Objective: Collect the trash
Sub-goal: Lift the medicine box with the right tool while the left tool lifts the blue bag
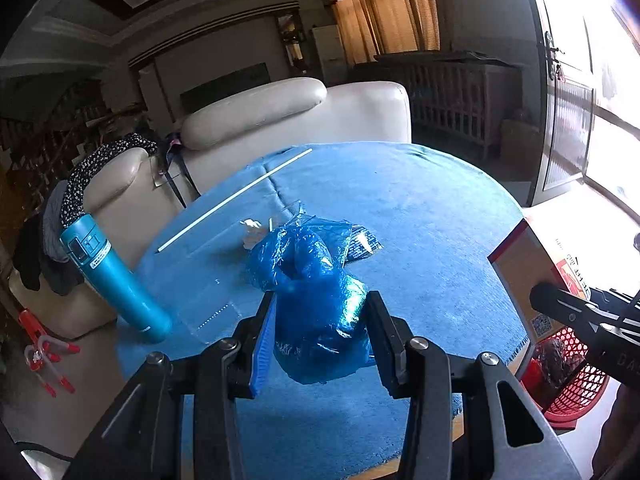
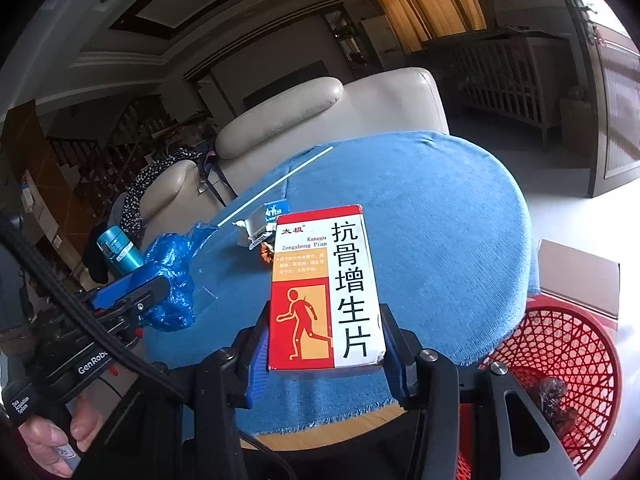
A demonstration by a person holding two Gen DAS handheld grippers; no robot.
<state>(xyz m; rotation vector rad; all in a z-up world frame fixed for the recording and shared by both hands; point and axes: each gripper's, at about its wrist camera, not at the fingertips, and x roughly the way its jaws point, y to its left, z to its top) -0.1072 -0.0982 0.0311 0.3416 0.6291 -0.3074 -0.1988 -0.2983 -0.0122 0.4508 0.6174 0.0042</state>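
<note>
We have both pieces of trash in hand. Our left gripper (image 1: 320,328) is closed partway on a crumpled blue plastic bag (image 1: 316,300), its pads pressed into the film on both sides, and the bag hangs just above the blue cloth-covered round table (image 1: 440,216). Our right gripper (image 2: 324,344) is clamped across the near end of a flat red, orange and white cardboard medicine box (image 2: 324,288), which juts forward over the table. The red plastic mesh wastebasket (image 2: 560,344) stands on the floor below the table's right edge, with something dark already in it.

The bag is our weaker hold: thin film can slide out of the pads if we swing it quickly, and its loose tail could drag the small wrappers and white scraps (image 2: 260,224) lying mid-table. The box is gripped only at one end, so it may pivot or catch the table rim on its way down to the basket. Our two grippers sit close side by side, so crossing over the basket together risks a knock. The upright teal metal flask (image 1: 116,280) stands near the left edge; we judge it safe as long as we sweep rightward
</note>
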